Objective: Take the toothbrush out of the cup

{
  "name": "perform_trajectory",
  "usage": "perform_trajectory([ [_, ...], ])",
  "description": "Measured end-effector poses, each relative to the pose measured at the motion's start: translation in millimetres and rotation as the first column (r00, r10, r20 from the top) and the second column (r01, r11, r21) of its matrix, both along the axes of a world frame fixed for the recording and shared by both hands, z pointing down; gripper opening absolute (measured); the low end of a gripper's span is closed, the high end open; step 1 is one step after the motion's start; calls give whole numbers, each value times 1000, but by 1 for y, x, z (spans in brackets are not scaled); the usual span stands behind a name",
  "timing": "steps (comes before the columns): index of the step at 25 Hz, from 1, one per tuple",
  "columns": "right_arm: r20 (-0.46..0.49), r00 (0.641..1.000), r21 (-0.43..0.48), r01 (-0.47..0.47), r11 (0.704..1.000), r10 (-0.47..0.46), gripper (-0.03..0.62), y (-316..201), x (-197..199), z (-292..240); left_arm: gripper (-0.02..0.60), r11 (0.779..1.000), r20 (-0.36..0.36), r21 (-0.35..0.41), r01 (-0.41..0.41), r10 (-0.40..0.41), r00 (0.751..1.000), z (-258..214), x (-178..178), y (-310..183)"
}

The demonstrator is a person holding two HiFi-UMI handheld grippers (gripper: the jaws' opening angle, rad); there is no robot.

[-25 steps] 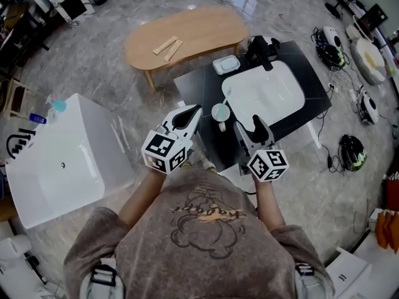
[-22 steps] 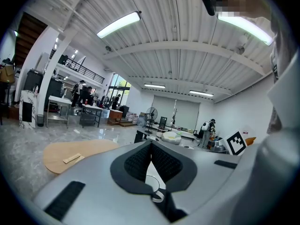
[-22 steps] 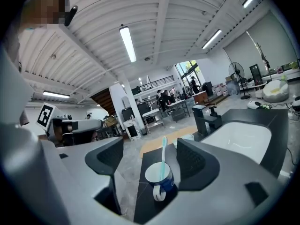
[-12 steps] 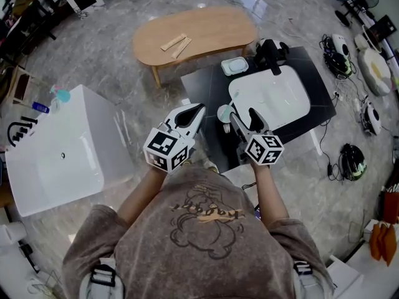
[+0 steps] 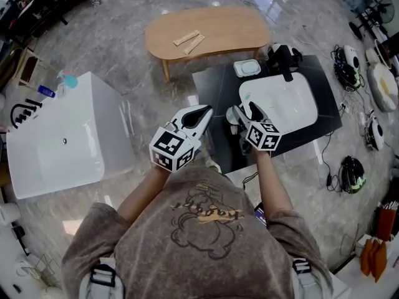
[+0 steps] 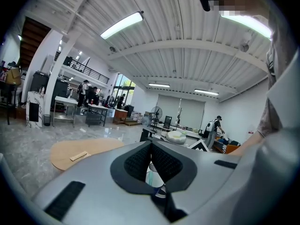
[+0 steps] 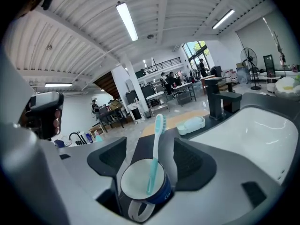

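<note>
A blue cup (image 7: 143, 184), white inside, stands on the black counter (image 5: 215, 145) beside the white basin (image 5: 283, 101). A teal toothbrush (image 7: 155, 144) leans upright in it, bristles up. My right gripper (image 7: 151, 146) straddles the cup, which sits low between its jaws. The jaws are closing, with a thin dark gap still showing on the cup's left side. In the head view the right gripper (image 5: 242, 111) hides most of the cup. My left gripper (image 5: 204, 109) hovers just left of it with its pads together and nothing held; in its own view the left gripper (image 6: 151, 146) points at the cup.
A black faucet (image 5: 283, 58) and a white soap dish (image 5: 247, 68) sit at the basin's far edge. A wooden table (image 5: 212, 27) stands beyond the counter. A large white tub (image 5: 62, 136) is on the left. Cables and gear lie on the floor at right.
My right gripper has come down and leftwards from the basin's front edge, so the cup now sits between its jaws. The left gripper has barely moved.
</note>
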State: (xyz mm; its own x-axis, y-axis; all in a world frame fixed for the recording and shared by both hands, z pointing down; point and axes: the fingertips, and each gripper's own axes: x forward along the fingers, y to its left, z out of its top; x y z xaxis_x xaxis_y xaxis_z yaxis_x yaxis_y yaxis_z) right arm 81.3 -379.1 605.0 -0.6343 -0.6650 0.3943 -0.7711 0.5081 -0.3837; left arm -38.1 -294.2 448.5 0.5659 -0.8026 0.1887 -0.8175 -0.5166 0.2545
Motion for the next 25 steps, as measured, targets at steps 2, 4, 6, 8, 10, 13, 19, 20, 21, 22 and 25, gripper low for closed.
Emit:
perform_trajectory([
  [2,-14,1000,-11,5,1000,-5,305,-6,-2,7,21,1000,1,-3,10,-10,1000,2,-4,2],
  [4,-31,999,-24,11,1000,-11,295,-10,-3,13,21,1000,6,-3,14,-14,1000,4,-7,3],
  [6,-49,999,-37,15,999,-17,279,-12,-4,18,21,1000,9,-4,16,-16,1000,5,-10,5],
  [8,-63,998,-47,13,999,-16,261,-12,-5,24,21,1000,7,-4,18,-18,1000,5,-10,7],
  [10,-73,997,-50,12,999,-15,245,-14,-6,27,21,1000,5,-5,19,-19,1000,4,-10,7],
  [13,-84,996,-45,9,999,-13,218,-15,-7,26,21,1000,0,-12,20,-20,1000,5,-10,7],
  [19,-89,996,-34,-6,999,3,133,-16,-7,22,21,999,-9,-24,23,-24,1000,7,-11,8],
  [20,-92,996,-35,-9,999,6,122,-16,-7,22,21,999,-11,-26,22,-23,1000,7,-11,8],
  [21,-94,996,-37,-13,999,9,112,-16,-6,23,21,999,-12,-30,22,-22,1000,8,-11,8],
  [22,-96,995,-38,-16,999,13,103,-15,-5,24,21,999,-14,-34,22,-23,1000,9,-11,9],
  [25,-102,995,-33,-27,999,24,73,-14,-3,24,21,999,-19,-39,27,-28,999,11,-13,9],
])
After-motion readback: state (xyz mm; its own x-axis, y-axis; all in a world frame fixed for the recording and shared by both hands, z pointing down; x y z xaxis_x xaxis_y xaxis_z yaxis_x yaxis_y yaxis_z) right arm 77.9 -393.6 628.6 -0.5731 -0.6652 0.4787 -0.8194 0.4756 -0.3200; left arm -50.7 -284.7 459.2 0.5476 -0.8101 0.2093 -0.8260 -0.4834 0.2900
